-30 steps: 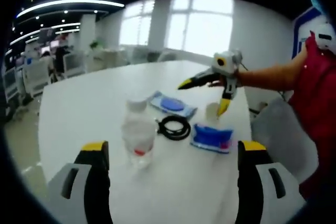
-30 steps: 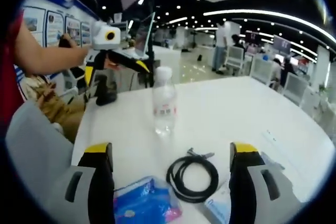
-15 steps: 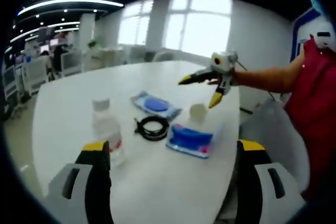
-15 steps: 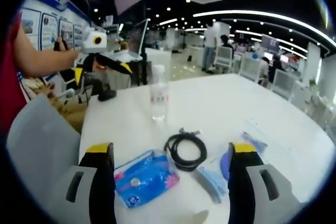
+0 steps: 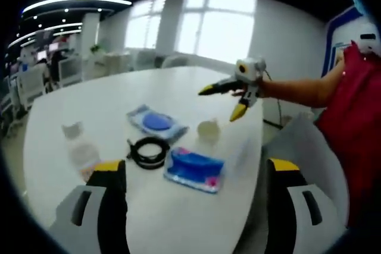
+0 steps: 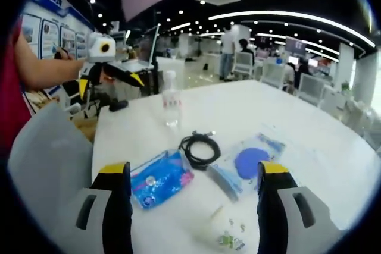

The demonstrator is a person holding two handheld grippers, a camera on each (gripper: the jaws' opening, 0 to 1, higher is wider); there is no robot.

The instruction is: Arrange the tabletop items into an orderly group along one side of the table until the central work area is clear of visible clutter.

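White counter (image 6: pixel 309 123) in open office: bottle (image 6: pixel 171 106), cable (image 6: pixel 198 147), blue pack (image 6: pixel 159 178), pouch (image 6: pixel 250 162), cup (image 5: pixel 208 129) scattered mid-surface. Both tongs (image 5: pixel 193 171) (image 6: pixel 190 173) wide open, empty. Best to start with the nearest item, gripping low.

A grey chair back (image 6: pixel 44 159) stands just beside the white surface (image 6: pixel 286 117). Behind it, posters (image 6: pixel 44 31) line the wall. Across the office, people stand near white chairs (image 6: pixel 271 74) under ceiling lights (image 6: pixel 286 19). Bright windows (image 5: pixel 220 25) fill the far wall.
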